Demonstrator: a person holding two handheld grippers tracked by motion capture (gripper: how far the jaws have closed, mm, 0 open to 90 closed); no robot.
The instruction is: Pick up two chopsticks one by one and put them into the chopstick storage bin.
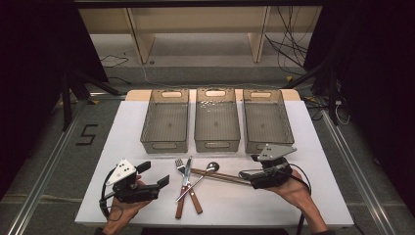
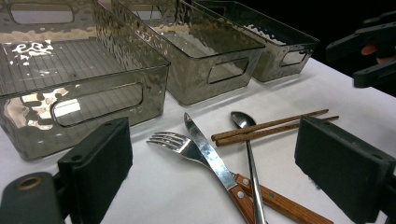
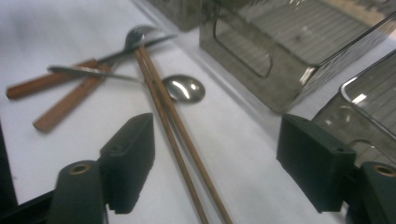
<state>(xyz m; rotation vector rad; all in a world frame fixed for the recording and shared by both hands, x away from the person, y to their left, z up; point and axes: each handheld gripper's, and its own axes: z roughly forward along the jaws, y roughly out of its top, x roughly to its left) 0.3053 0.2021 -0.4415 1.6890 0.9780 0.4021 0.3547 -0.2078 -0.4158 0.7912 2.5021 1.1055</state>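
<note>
On the white tabletop (image 1: 147, 196), just in front of the three bins, lies the pair of thin brown wooden chopsticks (image 1: 218, 175), side by side and almost level across the cloth, their near end running in between the jaws of the right tongs (image 1: 243, 175). From the right gripper view the sticks (image 3: 175, 135) pass up through the gap nearer the left pad, and neither pad seems to touch them yet, so I would call those tongs released, standing wide around the pair. The chopsticks look light, stiff and rather slick, and being round and slender they will likely roll or scissor apart if pinched near a tip; I would take them both at once, squarely across, somewhere toward the thicker end where they lie free of the rest. Their far end crosses the slim steel spoon (image 1: 203, 176), and the steel knife with a wooden handle (image 1: 188, 183) and the matching wood-handled fork (image 1: 183, 183) sit just beside, crossed over each other, so a lift could drag or tip the spoon. The left tongs (image 1: 154, 178) hover to the left of the cutlery, jaws apart and holding nothing. Beyond stand the three smoky clear plastic bins (image 1: 217, 120), side by side, with nothing in them.
</note>
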